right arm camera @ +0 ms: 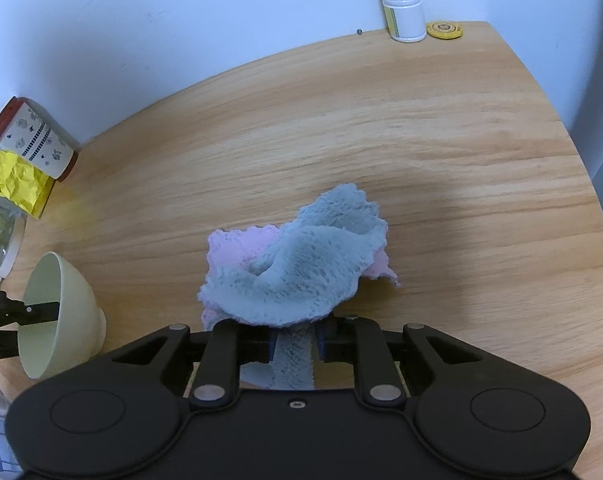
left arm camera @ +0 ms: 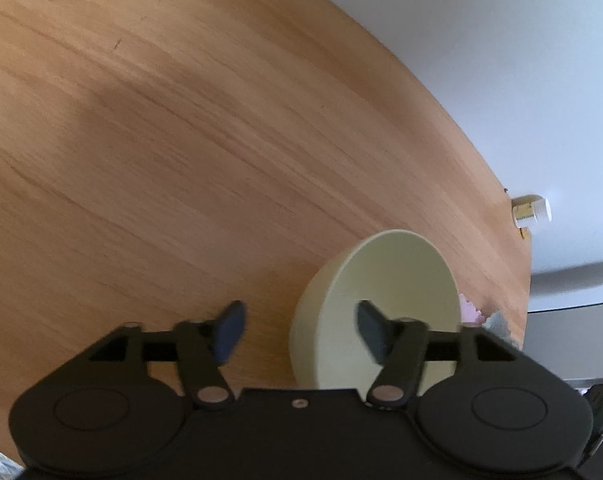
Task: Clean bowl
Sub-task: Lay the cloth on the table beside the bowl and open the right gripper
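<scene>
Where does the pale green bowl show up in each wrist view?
Left wrist: bowl lower right, tipped, straddled by the left gripper.
Right wrist: bowl far lower left, beside the cloth.
Shared landmark: white pill bottle by the wall.

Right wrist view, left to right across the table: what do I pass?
Bowl → patterned mug → blue-pink cloth in the right tongs → white bottle → yellow disc.

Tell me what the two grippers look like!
Both are matte black plastic. The left gripper and the right gripper each have two hinged arms with silver round pins, big round discs on the base, and dark blue pads on the fingers. A small green light glows beside the left one.
</scene>
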